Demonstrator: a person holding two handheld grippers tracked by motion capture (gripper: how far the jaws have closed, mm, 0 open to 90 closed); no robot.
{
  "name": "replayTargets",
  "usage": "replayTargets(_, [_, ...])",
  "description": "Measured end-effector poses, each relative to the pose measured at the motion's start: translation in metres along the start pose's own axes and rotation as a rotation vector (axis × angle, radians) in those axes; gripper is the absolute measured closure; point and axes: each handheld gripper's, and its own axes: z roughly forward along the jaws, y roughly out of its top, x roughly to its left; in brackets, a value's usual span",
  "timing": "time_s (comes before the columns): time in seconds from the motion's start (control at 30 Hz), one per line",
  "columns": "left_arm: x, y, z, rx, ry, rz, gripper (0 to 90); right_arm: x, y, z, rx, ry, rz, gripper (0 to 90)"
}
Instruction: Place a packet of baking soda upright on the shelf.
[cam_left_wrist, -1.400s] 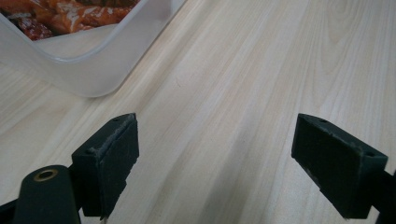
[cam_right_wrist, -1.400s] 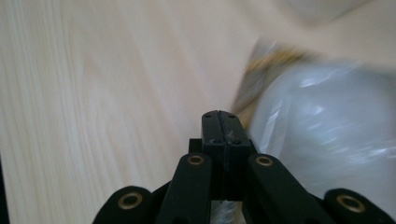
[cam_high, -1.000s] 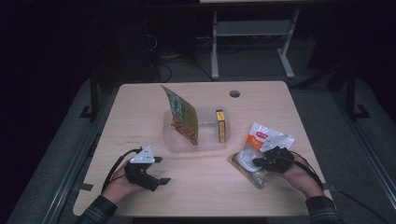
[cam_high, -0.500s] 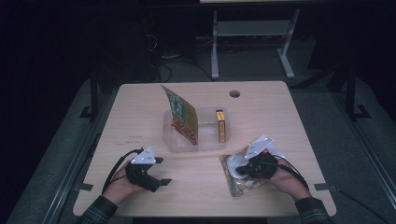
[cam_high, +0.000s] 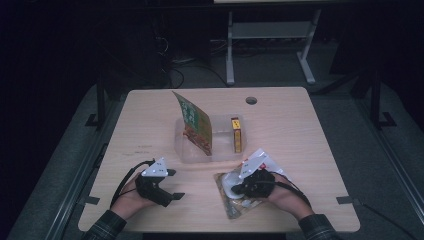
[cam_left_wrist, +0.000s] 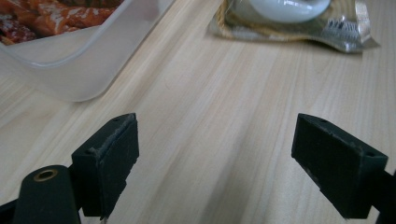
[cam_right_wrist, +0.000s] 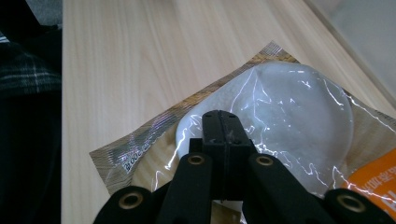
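My bench (cam_high: 150, 120) is pale wood with rounded corners and a round cable hole (cam_high: 251, 100) near its far edge, and it is the one well-lit spot in a dark room. Beyond it I see grey carpet (cam_high: 270, 67), a tangle of cables (cam_high: 177, 67), and the white metal legs (cam_high: 305, 62) of another table.

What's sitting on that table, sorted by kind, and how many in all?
Food packets: 2, green one in the tub, clear one by the right hand
Clear plastic tub: 1
Yellow box: 1
Hand-held grippers: 2, left, right
Total: 6
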Motion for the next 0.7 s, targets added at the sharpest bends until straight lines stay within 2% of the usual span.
replayTargets(0.03, [0.0,0.0,0.0,0.001,-0.002,0.004,14.5,0.0,0.0,0.0,0.0,0.0,0.0,90.0])
replayTargets(0.1, [-0.001,0.001,0.0,-0.003,-0.004,0.011,14.6,0.012,0.011,0.011,-0.005,0.002,-0.021,90.0])
replayTargets(0.13, [-0.001,0.001,0.0,-0.005,-0.005,0.011,14.6,0.012,0.011,0.011,-0.005,0.002,-0.021,90.0])
replayTargets(0.17, [-0.002,0.001,0.0,-0.007,-0.009,0.007,14.6,0.018,0.017,0.016,-0.01,0.009,-0.045,90.0])
replayTargets(0.33, [-0.005,0.006,0.003,-0.023,-0.022,0.0,14.5,0.023,0.022,0.022,-0.016,0.018,-0.05,89.4])
replayTargets(0.43, [-0.007,0.015,0.009,-0.029,-0.035,0.004,14.5,0.022,0.017,0.014,-0.028,0.007,-0.013,80.7])
replayTargets(0.47, [-0.006,0.019,0.011,-0.03,-0.048,0.007,14.7,0.023,0.015,0.009,-0.038,-0.001,0.022,78.7])
replayTargets(0.57, [-0.008,0.032,0.019,-0.042,-0.071,0.023,14.9,0.018,0.007,-0.007,-0.071,-0.037,0.069,70.6])
replayTargets(0.6, [-0.008,0.032,0.019,-0.042,-0.071,0.023,15.2,0.018,0.007,-0.007,-0.071,-0.037,0.069,70.6])
replayTargets(0.63, [-0.008,0.037,0.024,-0.042,-0.084,0.026,15.4,0.014,0.0,-0.019,-0.084,-0.06,0.126,64.7])
replayTargets(0.67, [-0.01,0.044,0.031,-0.037,-0.094,0.034,15.5,0.012,-0.003,-0.022,-0.091,-0.078,0.129,62.1])
replayTargets(0.7, [-0.01,0.044,0.031,-0.037,-0.094,0.034,15.5,0.012,-0.003,-0.022,-0.091,-0.078,0.129,62.1])
